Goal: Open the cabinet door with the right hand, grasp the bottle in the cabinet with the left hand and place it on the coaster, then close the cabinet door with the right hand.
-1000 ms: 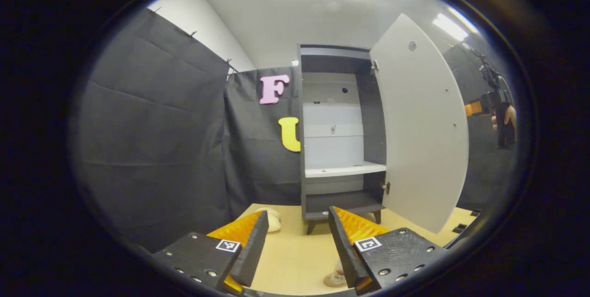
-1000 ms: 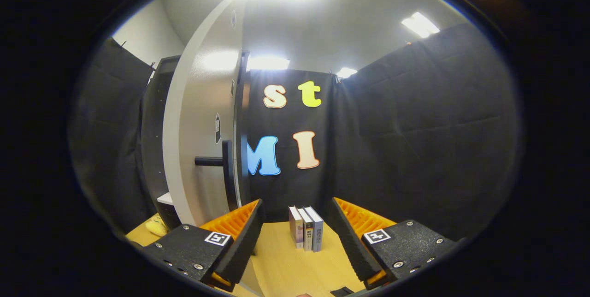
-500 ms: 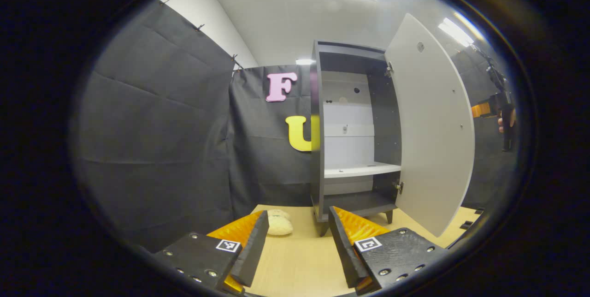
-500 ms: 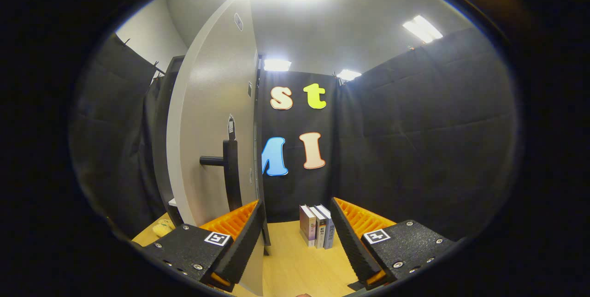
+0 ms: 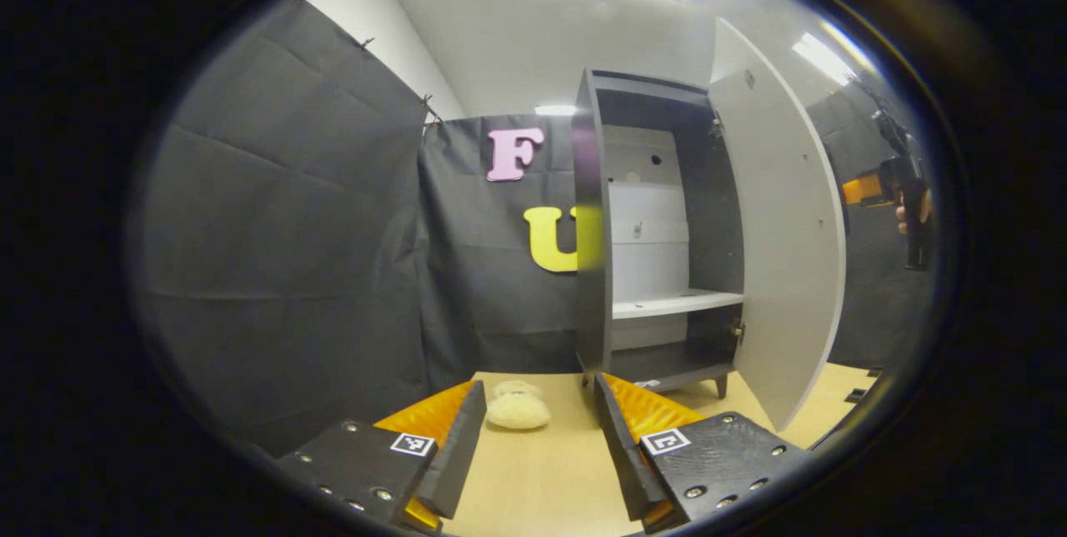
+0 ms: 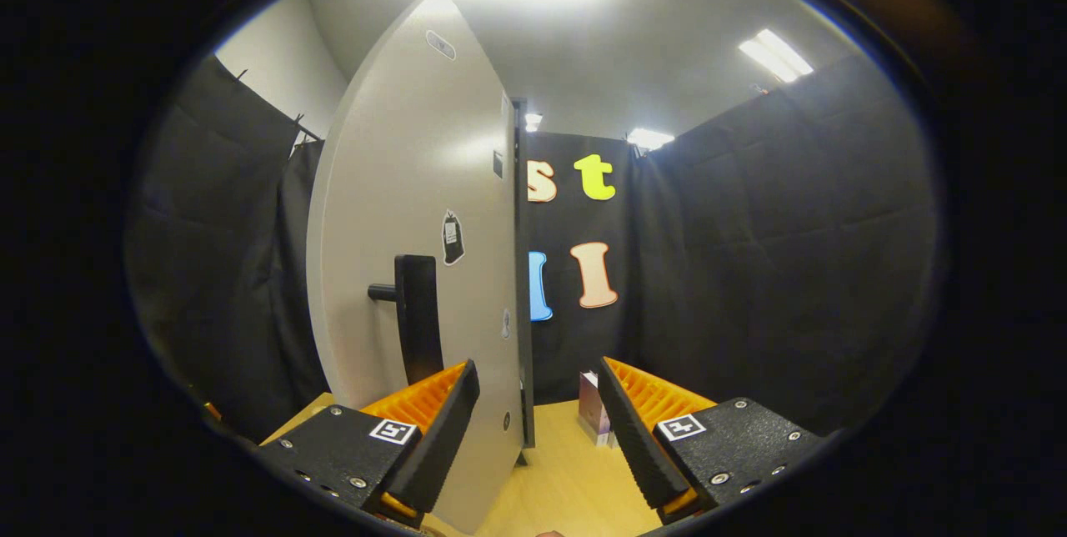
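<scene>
The dark cabinet [image 5: 590,228] stands on the table with its white door [image 5: 788,228] swung open to the right. A white shelf [image 5: 675,303] shows inside, with nothing on it. My left gripper [image 5: 538,454] is open and low over the tabletop, short of the cabinet. In the right gripper view the door's outer face [image 6: 408,187] is close on the left, with its black handle [image 6: 417,316] just above my left finger [image 6: 438,424]. My right gripper [image 6: 538,437] is open and holds nothing. It also shows far off in the left gripper view as the right gripper [image 5: 904,191], in a hand.
A cream plush thing [image 5: 517,408] lies on the light wooden table [image 5: 533,487] left of the cabinet's foot. Some upright books [image 6: 593,414] stand by the back wall, partly behind my right finger. Black cloth walls close the booth on all sides.
The left gripper view has swung left, so the cabinet sits further right and the small thing at its bottom edge is gone. The right gripper has come closer to the door's face and handle.
</scene>
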